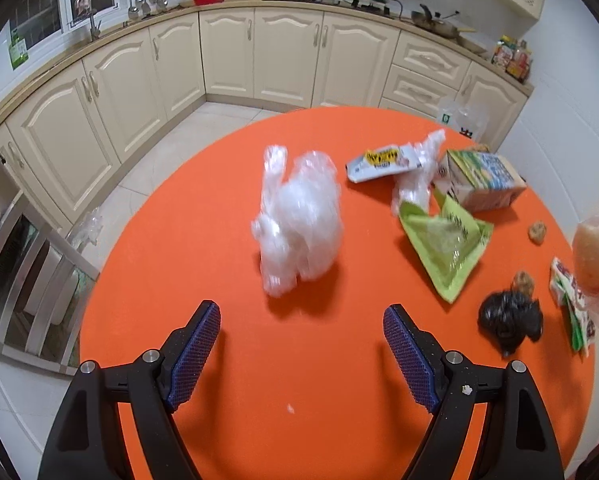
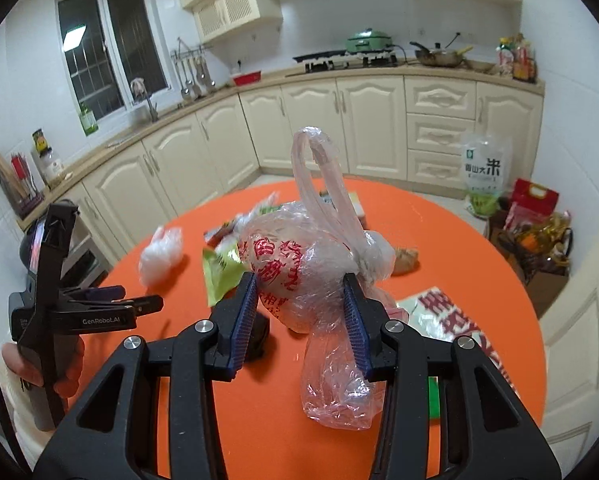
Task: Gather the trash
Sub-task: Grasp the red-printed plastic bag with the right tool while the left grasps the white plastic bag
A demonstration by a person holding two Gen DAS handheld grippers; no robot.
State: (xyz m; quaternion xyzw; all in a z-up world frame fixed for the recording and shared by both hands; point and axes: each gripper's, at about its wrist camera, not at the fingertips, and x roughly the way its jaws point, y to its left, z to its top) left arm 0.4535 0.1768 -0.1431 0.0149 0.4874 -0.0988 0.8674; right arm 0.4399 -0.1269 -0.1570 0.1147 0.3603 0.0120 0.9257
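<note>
Right claw (image 2: pixel 299 316) clamped on a clear plastic bag with red printed characters (image 2: pixel 295 268), held above the round orange desk (image 2: pixel 459 240). Left claw (image 1: pixel 301 344) with jaws spread wide and nothing between them, hovering over the desk short of a crumpled white plastic bag (image 1: pixel 299 216). Further litter (green torn wrapper (image 1: pixel 445 240), small carton (image 1: pixel 483 178), black crumpled bag (image 1: pixel 509 322)) lies to its right.
</note>
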